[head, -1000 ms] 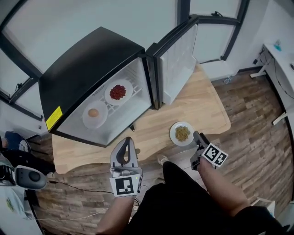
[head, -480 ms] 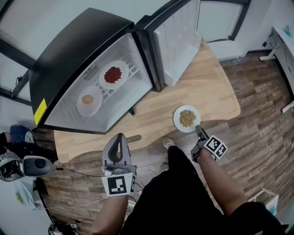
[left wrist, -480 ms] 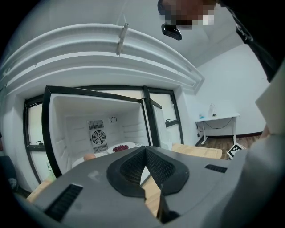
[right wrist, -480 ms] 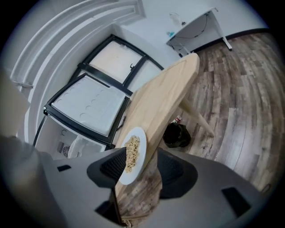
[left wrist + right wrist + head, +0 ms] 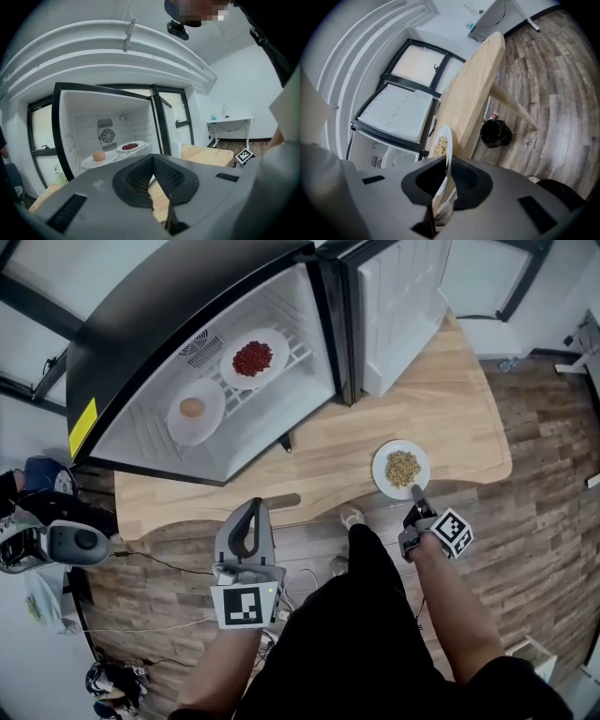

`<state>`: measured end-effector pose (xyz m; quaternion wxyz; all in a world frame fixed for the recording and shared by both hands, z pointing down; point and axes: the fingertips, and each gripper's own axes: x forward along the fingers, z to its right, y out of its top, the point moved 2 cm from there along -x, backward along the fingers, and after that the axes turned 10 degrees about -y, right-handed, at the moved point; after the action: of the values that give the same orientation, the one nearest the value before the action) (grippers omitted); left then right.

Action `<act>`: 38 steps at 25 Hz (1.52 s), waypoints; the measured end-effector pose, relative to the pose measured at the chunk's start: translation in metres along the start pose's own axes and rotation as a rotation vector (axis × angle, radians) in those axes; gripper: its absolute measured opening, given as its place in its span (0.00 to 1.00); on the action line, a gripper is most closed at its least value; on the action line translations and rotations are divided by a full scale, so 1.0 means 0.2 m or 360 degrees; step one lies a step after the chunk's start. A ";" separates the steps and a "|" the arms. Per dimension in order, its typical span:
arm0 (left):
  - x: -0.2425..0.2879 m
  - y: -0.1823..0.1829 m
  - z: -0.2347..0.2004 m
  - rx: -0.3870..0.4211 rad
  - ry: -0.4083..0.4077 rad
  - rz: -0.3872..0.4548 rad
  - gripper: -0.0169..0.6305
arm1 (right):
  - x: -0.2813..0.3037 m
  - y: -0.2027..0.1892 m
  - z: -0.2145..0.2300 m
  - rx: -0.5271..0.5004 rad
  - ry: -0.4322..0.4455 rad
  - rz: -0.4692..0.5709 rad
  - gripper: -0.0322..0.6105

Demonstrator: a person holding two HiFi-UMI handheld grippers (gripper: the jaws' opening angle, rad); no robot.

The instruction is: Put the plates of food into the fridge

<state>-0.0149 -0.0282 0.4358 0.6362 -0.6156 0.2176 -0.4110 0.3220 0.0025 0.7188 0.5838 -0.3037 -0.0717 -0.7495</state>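
Two of three stowed: red-food plate [image 5: 254, 358] and egg plate [image 5: 195, 411] sit in the fridge [image 5: 169, 306], upper left. The grain plate [image 5: 401, 468] is still on the table [image 5: 450, 418], right of centre. The right tool [image 5: 414, 493] has just closed onto its rim. The left tool [image 5: 246, 526] is closed, empty.

The light wooden surface [image 5: 450, 418] has a rounded edge and stands on a brown plank floor [image 5: 553, 521]. In the right gripper view a pale leg [image 5: 511, 105] slants down from it. A black bin [image 5: 496, 132] sits on the floor near the leg, with a small red-and-white item [image 5: 494, 115] just beside it. Thin cables [image 5: 159, 563] trail over the floor at the left, near a grey-and-white device [image 5: 70, 545]. A white desk [image 5: 232, 123] stands by the far wall. Dark-framed windows [image 5: 521, 282] line the room.
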 end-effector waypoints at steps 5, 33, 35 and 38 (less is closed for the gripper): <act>-0.03 0.02 -0.02 -0.0035 0.0031 0.0026 0.03 | -0.04 0.02 -0.10 -0.0005 0.0096 0.0009 0.10; -0.38 0.15 -0.42 -0.0064 0.0456 0.0182 0.03 | 0.13 -0.32 -0.85 -0.0169 0.0412 -0.0403 0.10; -0.41 0.15 -0.45 -0.0077 0.0503 0.0185 0.03 | 0.16 -0.36 -0.90 -0.0201 0.0418 -0.0447 0.10; -0.46 0.14 -0.50 -0.0098 0.0575 0.0184 0.03 | 0.22 -0.40 -0.97 -0.0246 0.0425 -0.0502 0.10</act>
<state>-0.1374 -0.0188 0.3741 0.5903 -0.5375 0.3757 -0.4707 0.1698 -0.0990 0.6070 0.4386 -0.2304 0.0172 -0.8685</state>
